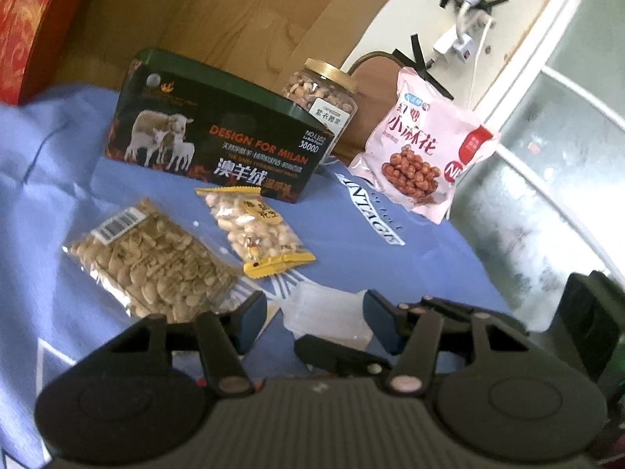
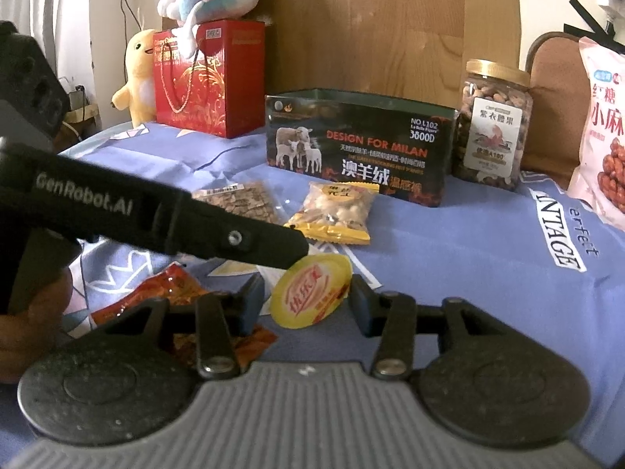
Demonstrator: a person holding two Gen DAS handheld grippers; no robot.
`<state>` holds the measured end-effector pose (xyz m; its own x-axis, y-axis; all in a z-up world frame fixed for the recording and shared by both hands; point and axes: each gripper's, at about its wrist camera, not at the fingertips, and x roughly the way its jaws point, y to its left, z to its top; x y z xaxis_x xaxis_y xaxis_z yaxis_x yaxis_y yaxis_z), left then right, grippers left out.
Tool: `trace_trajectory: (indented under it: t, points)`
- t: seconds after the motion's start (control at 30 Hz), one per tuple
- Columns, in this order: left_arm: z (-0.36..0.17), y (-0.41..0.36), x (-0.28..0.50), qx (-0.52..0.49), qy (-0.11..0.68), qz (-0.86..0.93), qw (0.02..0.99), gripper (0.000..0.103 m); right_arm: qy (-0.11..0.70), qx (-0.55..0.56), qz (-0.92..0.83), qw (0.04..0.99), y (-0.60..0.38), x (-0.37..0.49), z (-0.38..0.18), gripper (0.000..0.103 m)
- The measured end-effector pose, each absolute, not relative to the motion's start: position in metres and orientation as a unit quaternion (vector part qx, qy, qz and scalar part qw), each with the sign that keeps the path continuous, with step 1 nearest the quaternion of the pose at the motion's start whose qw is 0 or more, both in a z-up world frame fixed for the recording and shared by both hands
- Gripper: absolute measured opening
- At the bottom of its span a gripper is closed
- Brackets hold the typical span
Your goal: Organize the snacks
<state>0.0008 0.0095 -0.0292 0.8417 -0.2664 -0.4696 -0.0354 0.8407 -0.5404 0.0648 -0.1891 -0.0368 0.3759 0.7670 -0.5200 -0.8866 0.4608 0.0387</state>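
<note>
A small jelly cup (image 2: 312, 293) with a yellow lid is tilted, its lid facing the right wrist camera. My right gripper (image 2: 308, 301) is shut on it at the lid's rim. My left gripper (image 1: 316, 314) stands around the cup's clear body (image 1: 324, 312), open, with a gap at its left pad. A finger (image 2: 273, 242) of that left gripper reaches in from the left and touches the lid's top edge. A clear bag of seeds (image 1: 156, 258), a yellow-edged nut pack (image 1: 258, 226) and a red-orange packet (image 2: 156, 293) lie on the blue cloth (image 1: 390, 258).
A dark box (image 2: 355, 152) printed with sheep stands behind the packs. A gold-lidded nut jar (image 2: 492, 125) and a pink snack bag (image 2: 601, 129) are to its right. A red gift bag (image 2: 207, 78) with plush toys stands at the back left. A hand (image 2: 23, 312) holds the left gripper.
</note>
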Motion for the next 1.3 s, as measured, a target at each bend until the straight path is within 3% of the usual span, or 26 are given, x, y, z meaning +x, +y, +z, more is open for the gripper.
trace_trajectory:
  t: [0.13,0.27,0.4,0.47,0.8,1.0,1.17,1.3]
  points:
    - [-0.025,0.018,-0.006,-0.311,0.253,-0.075,0.913,0.059,0.257,-0.108,0.505,0.817,-0.190,0.071,-0.038,0.049]
    - [-0.027,0.005,0.003,-0.288,0.279,-0.072,0.913,0.060,0.256,-0.106,0.508,0.815,-0.191,0.070,-0.037,0.049]
    - [-0.024,-0.001,0.008,-0.266,0.290,-0.059,0.917,0.049,0.244,-0.100,0.505,0.822,-0.194,0.068,-0.034,0.048]
    - [-0.016,0.002,0.008,-0.269,0.282,-0.058,0.919,0.049,0.236,-0.092,0.506,0.824,-0.195,0.069,-0.029,0.048]
    - [0.062,0.035,0.077,-0.221,0.215,-0.005,0.951,0.051,0.100,-0.130,0.498,0.851,-0.137,0.124,0.031,0.049]
    - [0.057,0.049,0.134,-0.224,0.245,0.020,0.943,0.054,0.145,-0.111,0.451,0.874,-0.114,0.178,0.029,0.051]
    - [0.052,0.051,0.089,-0.251,0.214,0.007,0.944,0.063,0.184,-0.033,0.472,0.862,-0.165,0.169,0.018,0.051]
    - [0.040,0.054,0.058,-0.284,0.223,0.024,0.932,0.063,0.253,-0.042,0.499,0.828,-0.166,0.151,-0.010,0.052]
